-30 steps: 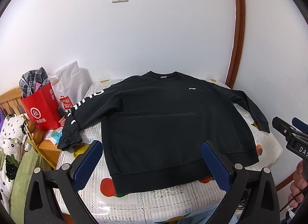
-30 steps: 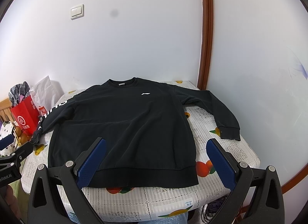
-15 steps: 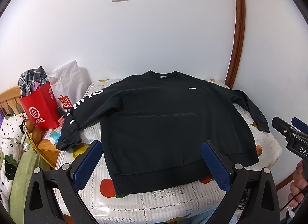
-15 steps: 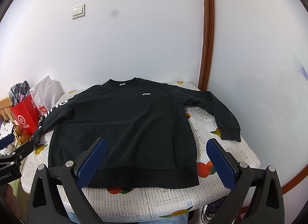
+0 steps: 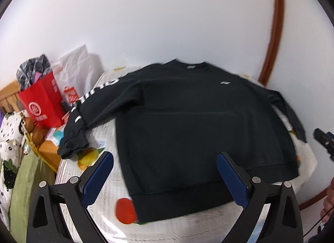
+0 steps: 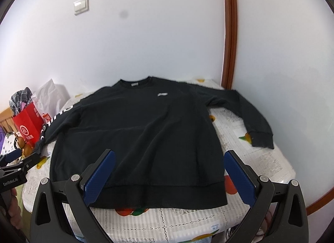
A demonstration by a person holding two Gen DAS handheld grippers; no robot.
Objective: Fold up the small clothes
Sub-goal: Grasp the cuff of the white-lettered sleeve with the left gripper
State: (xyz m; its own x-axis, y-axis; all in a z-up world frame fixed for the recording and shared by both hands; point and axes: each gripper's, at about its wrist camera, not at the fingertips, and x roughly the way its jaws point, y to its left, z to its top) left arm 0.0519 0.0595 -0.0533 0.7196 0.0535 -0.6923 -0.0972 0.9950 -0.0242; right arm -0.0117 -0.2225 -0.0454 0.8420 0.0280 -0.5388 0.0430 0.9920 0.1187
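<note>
Black sweatshirt spread flat, both hand-held grippers empty above the near edge.

The sweatshirt [image 6: 137, 138] lies face up on the table [image 6: 261, 172], hem at the near edge, collar toward the far edge, sleeves out toward both side edges. The left hand-held gripper [image 5: 165, 172] and the right hand-held gripper [image 6: 169, 172] are each spread wide, holding nothing.

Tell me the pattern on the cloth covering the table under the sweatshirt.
The tablecloth is white with colourful fruit prints, orange and red. Right wrist view shows it best.
</note>
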